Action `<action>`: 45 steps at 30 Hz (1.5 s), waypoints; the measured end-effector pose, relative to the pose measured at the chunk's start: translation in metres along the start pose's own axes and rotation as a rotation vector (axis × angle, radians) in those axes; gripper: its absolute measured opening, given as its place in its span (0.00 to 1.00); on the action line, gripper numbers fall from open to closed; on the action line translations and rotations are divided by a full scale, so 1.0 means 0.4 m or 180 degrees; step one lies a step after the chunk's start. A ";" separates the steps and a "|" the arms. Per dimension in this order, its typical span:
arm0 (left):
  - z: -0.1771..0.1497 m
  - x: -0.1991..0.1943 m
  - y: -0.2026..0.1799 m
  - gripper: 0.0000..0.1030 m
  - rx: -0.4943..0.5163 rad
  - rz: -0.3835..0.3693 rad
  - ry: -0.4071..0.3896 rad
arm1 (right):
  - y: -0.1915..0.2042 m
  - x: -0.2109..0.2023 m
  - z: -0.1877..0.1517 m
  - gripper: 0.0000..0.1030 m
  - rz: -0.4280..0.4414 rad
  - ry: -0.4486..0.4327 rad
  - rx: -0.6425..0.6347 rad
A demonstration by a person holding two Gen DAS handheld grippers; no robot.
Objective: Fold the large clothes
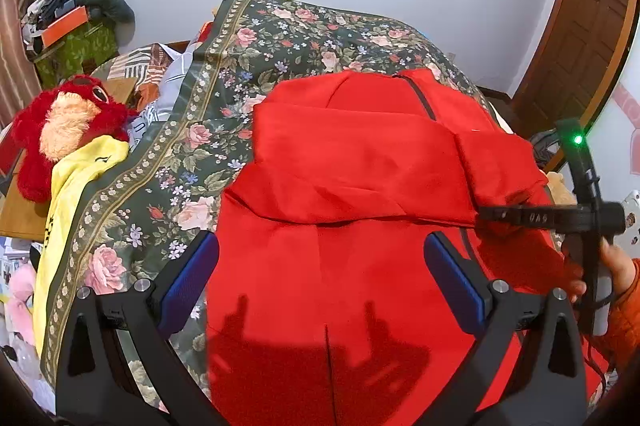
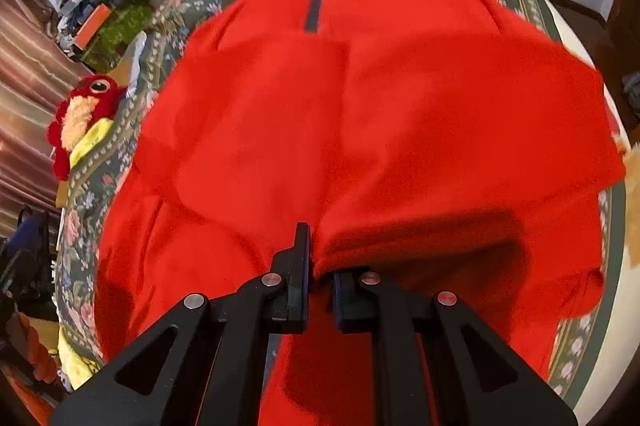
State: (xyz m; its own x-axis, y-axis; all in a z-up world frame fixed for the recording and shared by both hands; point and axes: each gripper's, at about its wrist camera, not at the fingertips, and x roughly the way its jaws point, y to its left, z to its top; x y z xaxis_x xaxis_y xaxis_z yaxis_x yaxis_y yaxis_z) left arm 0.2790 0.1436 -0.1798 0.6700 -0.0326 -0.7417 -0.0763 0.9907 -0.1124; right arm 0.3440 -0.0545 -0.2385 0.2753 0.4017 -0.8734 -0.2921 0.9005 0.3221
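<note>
Large red fabric garment [image 2: 360, 105] spread on floral bedcover [image 1: 248, 57]; right gripper [image 2: 318, 266] fingers clenched on its fold, left gripper [image 1: 320, 266] fingers released above it.

One red garment [image 1: 360, 153] lies on one floral bedspread [image 1: 224, 93], reaching toward the bed's right edge. Two claws are in sight: the left claw [image 1: 320, 278] and the right claw [image 2: 320, 290]. One red plush toy [image 1: 60, 129] sits off the bed's left edge beside one yellow cloth [image 1: 68, 193]. One orange box [image 1: 64, 23] tops the clutter beyond the far left corner.
</note>
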 end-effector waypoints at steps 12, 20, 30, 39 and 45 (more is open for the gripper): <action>0.066 -0.030 -0.209 1.00 0.0438 -0.0115 -0.0111 | -0.087 -0.158 -0.101 0.32 -0.0016 -0.0307 0.0006; 0.139 0.038 -0.458 1.00 0.0955 -0.0355 -0.0034 | -0.259 -0.334 -0.167 0.34 -0.0224 -0.0898 0.0471; 0.157 0.220 -0.781 1.00 0.1752 -0.0509 0.0202 | -0.397 -0.409 -0.213 0.44 -0.0579 -0.1191 0.0823; 0.087 0.444 -0.963 0.83 0.2376 -0.0414 0.0618 | -0.459 -0.399 -0.216 0.45 -0.0626 -0.1180 0.0873; 0.053 0.534 -0.991 0.50 0.2694 0.0017 0.0493 | -0.479 -0.395 -0.232 0.46 -0.0619 -0.1153 0.0931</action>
State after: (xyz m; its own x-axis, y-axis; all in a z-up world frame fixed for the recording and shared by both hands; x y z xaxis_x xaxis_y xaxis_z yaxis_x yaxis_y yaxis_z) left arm 0.4681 -0.2534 -0.2794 0.5581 0.0159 -0.8296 0.5384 0.7539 0.3766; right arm 0.2715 -0.3061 -0.1963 0.6145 0.2072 -0.7613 0.0508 0.9525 0.3003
